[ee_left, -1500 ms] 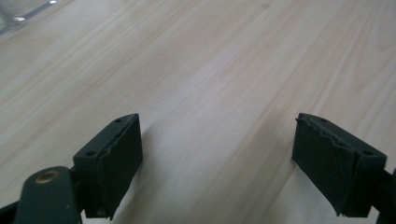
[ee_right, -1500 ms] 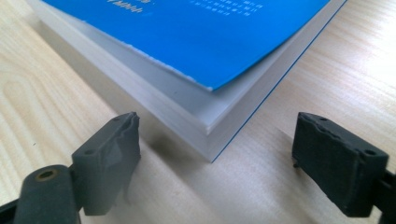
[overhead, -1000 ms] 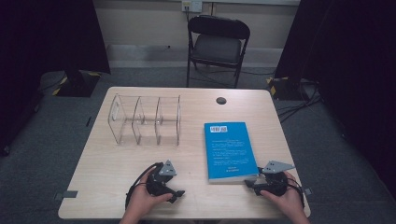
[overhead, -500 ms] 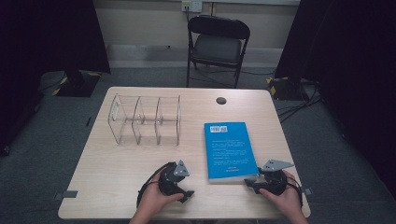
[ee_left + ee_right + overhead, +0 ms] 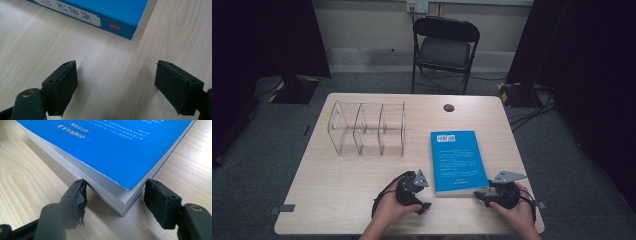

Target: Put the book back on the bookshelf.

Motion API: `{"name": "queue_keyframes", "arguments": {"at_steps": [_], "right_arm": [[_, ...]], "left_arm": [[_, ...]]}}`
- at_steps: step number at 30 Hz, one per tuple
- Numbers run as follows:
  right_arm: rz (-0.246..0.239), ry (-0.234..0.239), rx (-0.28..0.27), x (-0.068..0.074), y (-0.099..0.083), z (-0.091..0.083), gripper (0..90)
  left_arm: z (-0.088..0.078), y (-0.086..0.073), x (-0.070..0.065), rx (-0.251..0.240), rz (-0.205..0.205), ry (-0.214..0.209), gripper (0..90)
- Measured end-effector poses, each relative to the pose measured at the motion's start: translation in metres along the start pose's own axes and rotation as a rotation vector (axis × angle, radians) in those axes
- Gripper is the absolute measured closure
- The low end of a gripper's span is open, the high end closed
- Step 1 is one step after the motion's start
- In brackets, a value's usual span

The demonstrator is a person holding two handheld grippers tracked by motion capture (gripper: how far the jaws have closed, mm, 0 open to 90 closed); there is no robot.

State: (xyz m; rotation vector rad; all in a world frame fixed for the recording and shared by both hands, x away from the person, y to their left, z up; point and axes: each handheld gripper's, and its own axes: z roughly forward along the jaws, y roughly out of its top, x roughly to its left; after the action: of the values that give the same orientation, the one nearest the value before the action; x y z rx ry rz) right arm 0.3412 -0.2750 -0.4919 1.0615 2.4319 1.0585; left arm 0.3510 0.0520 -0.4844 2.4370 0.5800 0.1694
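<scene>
Moved: your left gripper (image 5: 424,196) slid toward the book (image 5: 457,160)
Right gripper (image 5: 115,195): jaws closing, straddling its near corner, not yet pinching
Left gripper: spread, empty

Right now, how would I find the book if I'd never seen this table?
Start at the wooden table in front of the black folding chair. Look at its right half, beside the clear plastic divider rack. The book lies flat there: the only bright blue thing, with a white barcode label at its far edge.
</scene>
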Motion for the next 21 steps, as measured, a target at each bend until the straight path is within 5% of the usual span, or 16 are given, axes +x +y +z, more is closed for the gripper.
{"name": "queue_keyframes", "arguments": {"at_steps": [5,10,12,21], "right_arm": [[0.004,-0.009,0.003,0.001,0.001,-0.001,35.5],[0.011,-0.013,0.002,0.002,0.001,-0.002,36.4],[0.013,-0.008,-0.002,0.002,0.001,-0.002,36.8],[0.016,-0.004,-0.025,0.001,0.005,-0.006,40.7]], "left_arm": [[0.003,0.005,0.001,0.010,0.018,-0.001,17.8],[0.008,0.009,-0.003,-0.041,-0.038,0.008,23.6],[0.006,0.011,-0.001,-0.008,0.003,0.003,24.2],[0.010,0.015,0.000,-0.027,-0.032,0.004,29.0]]}}
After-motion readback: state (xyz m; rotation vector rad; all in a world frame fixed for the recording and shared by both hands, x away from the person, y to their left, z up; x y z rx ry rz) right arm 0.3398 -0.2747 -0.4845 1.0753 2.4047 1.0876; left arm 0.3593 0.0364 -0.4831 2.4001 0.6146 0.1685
